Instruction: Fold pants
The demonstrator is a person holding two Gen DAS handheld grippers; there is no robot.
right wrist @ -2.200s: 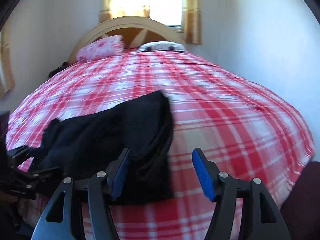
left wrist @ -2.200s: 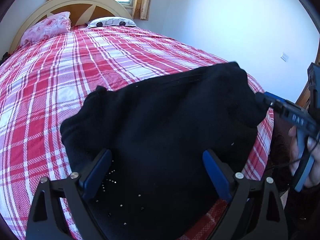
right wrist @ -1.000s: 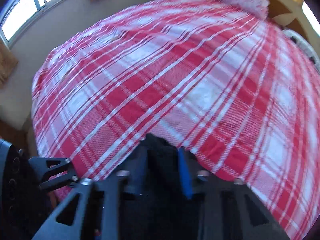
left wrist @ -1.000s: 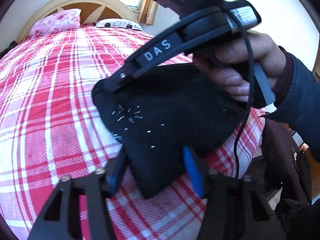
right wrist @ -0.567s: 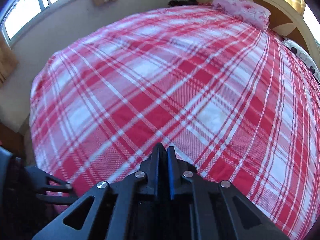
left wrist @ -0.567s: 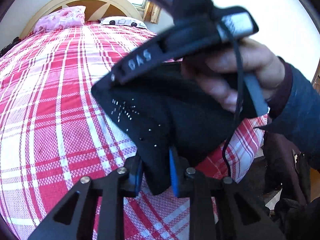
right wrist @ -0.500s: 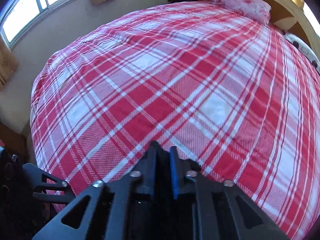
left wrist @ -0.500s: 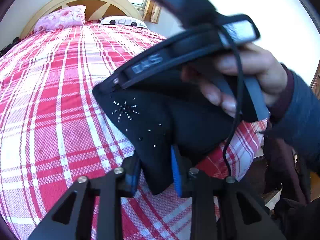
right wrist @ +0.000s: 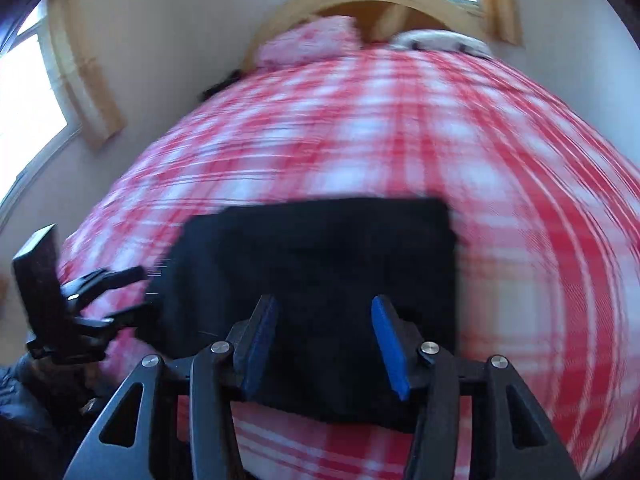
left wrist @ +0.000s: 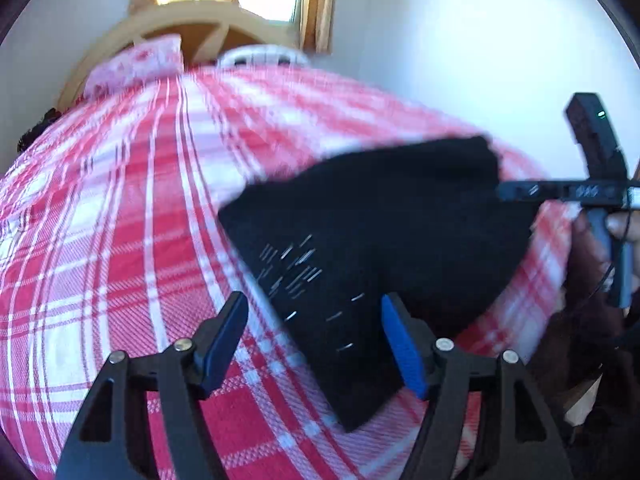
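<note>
**A:** OK, left wrist view. Left gripper point(left wrist: 314, 336) jaws opening, nothing clamped; the black pants point(left wrist: 384, 240) lie folded on the plaid bed point(left wrist: 120, 240) by its near right corner, just past the blue pads point(left wrist: 402, 346).

**B:** Right gripper point(left wrist: 520, 192) there?

**A:** At the pants' right edge, side-on; can't tell its fingers.

**B:** Right wrist view?

**A:** Blurred. Right gripper point(right wrist: 324, 336) jaws opening, released, over the pants point(right wrist: 320, 256) at the bed's point(right wrist: 520, 240) near edge. Left gripper point(right wrist: 132, 292) at the pants' left edge, spread.
</note>
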